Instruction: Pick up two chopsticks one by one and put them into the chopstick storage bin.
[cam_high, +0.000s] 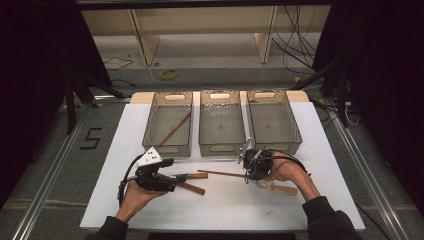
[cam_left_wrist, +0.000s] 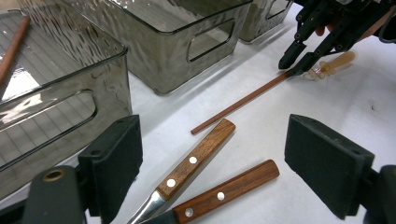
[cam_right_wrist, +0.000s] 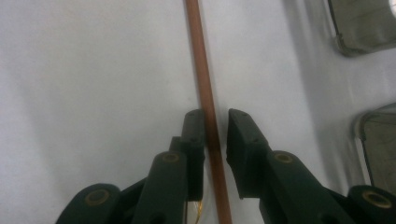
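Observation:
A thin brown chopstick (cam_high: 220, 173) lies on the white table, and my right gripper (cam_high: 248, 172) stands over its right end. In the right gripper view the chopstick (cam_right_wrist: 198, 56) runs between the jaws of that gripper (cam_right_wrist: 215, 116). The left pad touches it and a narrow gap remains at the right pad, so the gripper is open. My left gripper (cam_high: 172, 181) is wide open above two wooden-handled knives (cam_high: 192, 176) (cam_high: 194, 189). In the left gripper view both knife handles (cam_left_wrist: 198, 156) (cam_left_wrist: 233, 186) lie between the pads of the left gripper (cam_left_wrist: 212, 135), untouched.
Three smoky clear bins (cam_high: 150, 125) (cam_high: 221, 147) (cam_high: 295, 131) stand in a row at the back; the left one holds another chopstick (cam_high: 175, 127). A pale wooden-handled utensil (cam_high: 280, 188) lies under my right hand. The table's front edge is near my forearms.

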